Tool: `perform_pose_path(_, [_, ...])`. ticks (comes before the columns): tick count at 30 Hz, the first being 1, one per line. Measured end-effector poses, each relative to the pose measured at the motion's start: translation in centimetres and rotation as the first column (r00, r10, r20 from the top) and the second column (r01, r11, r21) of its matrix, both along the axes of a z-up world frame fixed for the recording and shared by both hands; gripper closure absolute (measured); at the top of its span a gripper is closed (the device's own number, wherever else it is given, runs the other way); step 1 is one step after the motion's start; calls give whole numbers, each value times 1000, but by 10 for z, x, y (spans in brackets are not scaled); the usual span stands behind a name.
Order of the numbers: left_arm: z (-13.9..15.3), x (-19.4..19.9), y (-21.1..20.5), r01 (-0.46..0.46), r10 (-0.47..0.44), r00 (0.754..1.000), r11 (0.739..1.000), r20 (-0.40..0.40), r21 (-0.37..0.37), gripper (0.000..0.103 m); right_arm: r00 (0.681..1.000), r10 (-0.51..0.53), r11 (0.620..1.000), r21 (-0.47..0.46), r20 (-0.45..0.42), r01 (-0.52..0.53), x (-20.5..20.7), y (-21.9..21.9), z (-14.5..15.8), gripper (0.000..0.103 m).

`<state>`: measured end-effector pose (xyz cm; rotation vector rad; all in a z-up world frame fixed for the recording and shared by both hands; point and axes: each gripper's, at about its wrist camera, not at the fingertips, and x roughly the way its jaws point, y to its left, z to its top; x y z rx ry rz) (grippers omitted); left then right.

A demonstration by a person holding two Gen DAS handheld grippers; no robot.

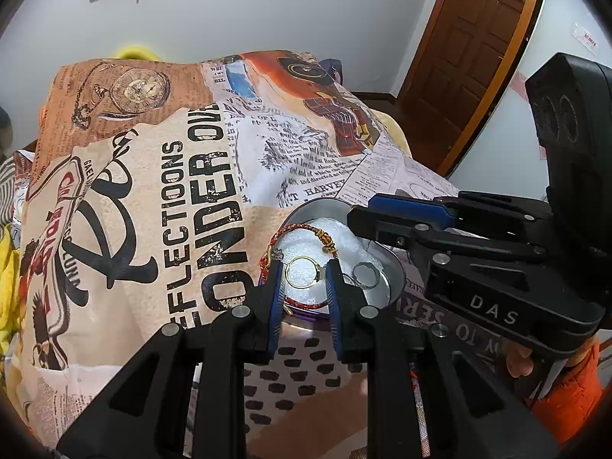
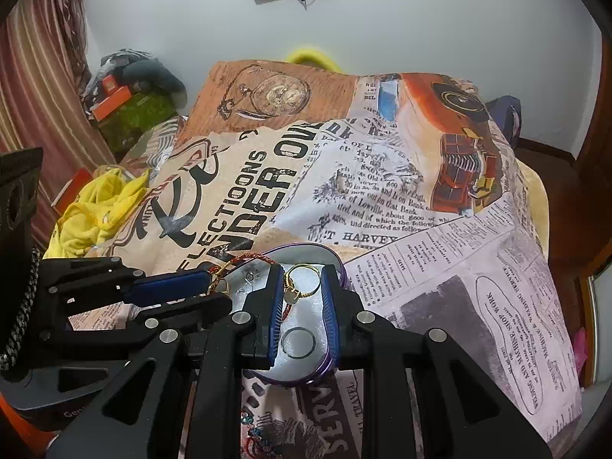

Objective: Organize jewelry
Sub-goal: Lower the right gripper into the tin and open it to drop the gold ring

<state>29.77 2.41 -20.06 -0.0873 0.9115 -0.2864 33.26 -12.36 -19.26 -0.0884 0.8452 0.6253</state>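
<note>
A purple heart-shaped tin [image 1: 396,285] [image 2: 336,258] with white padding sits on the printed bedspread. Inside lie a gold ring [image 1: 303,272] [image 2: 302,281], a silver ring [image 1: 366,274] [image 2: 298,342] and a red-and-gold braided bracelet [image 1: 302,231] [image 2: 250,257] draped over the rim. My left gripper [image 1: 304,287] is open over the tin, its fingers either side of the gold ring. My right gripper [image 2: 302,302] is open over the tin too, with both rings between its fingers. Each gripper shows in the other's view, the right one [image 1: 420,225] and the left one [image 2: 168,287].
The bedspread [image 1: 172,191] [image 2: 440,267] covers a bed. More beaded jewelry [image 2: 260,434] lies near the front edge. Yellow cloth [image 2: 99,210] and boxes [image 2: 114,99] sit at the left. A wooden door [image 1: 478,38] stands at the right.
</note>
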Motion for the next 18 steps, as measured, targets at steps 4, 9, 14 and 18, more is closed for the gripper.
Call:
perform_pose_path(4, [0,1,0,2,-2,1000,1000,-4,-3,83,1000,8,1000,-2,-7,-8,1,2,-1,85])
perform_pose_path(9, [0,1,1,-9,9,1000,1000,-8,-9,83,1000,2,1000,-5,-30,-3,3,2,-3,85])
perform_pose_path(14, [2,-1,1,-11,11,1000,1000,-10,-9,83,999,-8,1000,-7,-36,8,2,-1,-2,85])
perform_pose_path(18, [7,-6,2,-14,14,1000,1000,-3,-6,83,999,-15,1000,-8,-31,15,-1,-3,2,84])
